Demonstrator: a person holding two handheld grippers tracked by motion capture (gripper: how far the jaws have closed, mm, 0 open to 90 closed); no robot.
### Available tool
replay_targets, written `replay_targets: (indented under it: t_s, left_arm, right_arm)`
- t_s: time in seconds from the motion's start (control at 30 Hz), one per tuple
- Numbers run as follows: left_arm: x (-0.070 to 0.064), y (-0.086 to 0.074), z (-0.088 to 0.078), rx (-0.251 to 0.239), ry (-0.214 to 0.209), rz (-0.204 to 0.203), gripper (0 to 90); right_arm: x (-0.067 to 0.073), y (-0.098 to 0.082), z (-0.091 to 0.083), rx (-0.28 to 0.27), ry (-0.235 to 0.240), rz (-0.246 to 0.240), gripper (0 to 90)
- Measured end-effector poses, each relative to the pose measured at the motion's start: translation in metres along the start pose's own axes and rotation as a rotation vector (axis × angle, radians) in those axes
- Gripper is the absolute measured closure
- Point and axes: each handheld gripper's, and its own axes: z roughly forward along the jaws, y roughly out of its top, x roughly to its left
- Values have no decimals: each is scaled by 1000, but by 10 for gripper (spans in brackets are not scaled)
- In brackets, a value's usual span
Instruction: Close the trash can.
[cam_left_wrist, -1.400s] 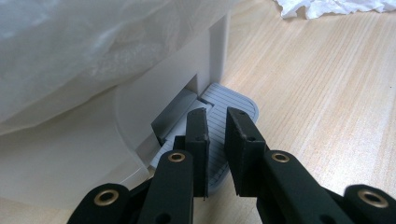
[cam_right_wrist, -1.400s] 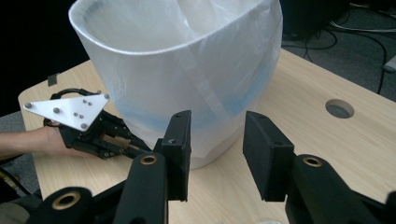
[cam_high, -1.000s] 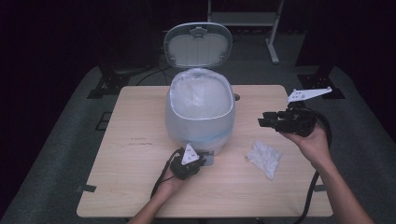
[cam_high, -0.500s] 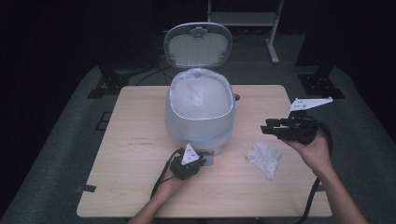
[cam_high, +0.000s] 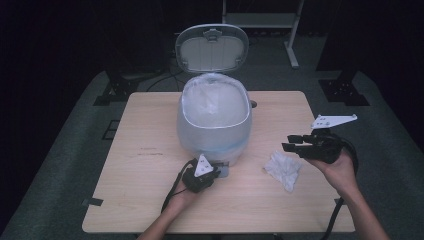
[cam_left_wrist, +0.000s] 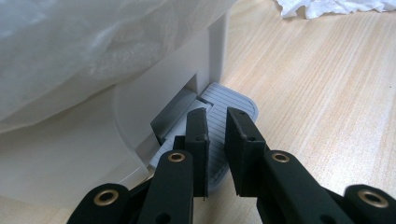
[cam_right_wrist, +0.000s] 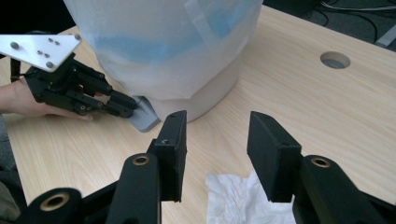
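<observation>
Right gripper (cam_high: 292, 142) held just above and right of the tissue (cam_high: 283, 169), jaws apart and just been opening, nothing between them; in its own view the tissue (cam_right_wrist: 245, 198) lies below the gap. Left gripper (cam_high: 212, 172) at the near foot of the bin (cam_high: 214, 120), jaws together, tips pressed down on the grey pedal (cam_left_wrist: 231, 105). Lid (cam_high: 212, 47) stands up; white liner (cam_high: 212, 100) open at the top.

Tissue is crumpled, flat on the table (cam_high: 135, 200), right of the bin, near but not touching it.

Risks, as judged:
- Thin, loose paper. Jaws closing too high would catch an edge only, and it may tear or slip free on the lift.
- Jaws coming down too hard would scrape the tabletop and push the tissue aside.
- If the left tips slide off the ribbed pedal, the lid could drop before the tissue reaches the opening.
- Liner rim is slack; a low carry might snag it.
</observation>
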Motion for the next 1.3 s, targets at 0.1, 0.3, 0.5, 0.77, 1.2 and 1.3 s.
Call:
replay_targets:
  t_s: [0.1,0.3,0.5,0.77,1.2,1.3]
  left_arm:
    - [0,0,0,0,0,1,792]
    - [0,0,0,4,0,3,793]
    - [0,0,0,0,1,0,792]
    - [0,0,0,-2,4,2,792]
    - [-1,0,0,1,5,3,787]
    - [-1,0,0,1,5,3,787]
  right_arm:
    - [-1,-6,0,0,-4,6,564]
    - [-4,-16,2,-2,-5,18,562]
    - [-4,-27,6,2,-11,23,556]
    - [-6,-43,11,13,-31,29,553]
    - [-6,-63,15,19,-47,47,553]
    - [-7,-67,17,23,-46,57,553]
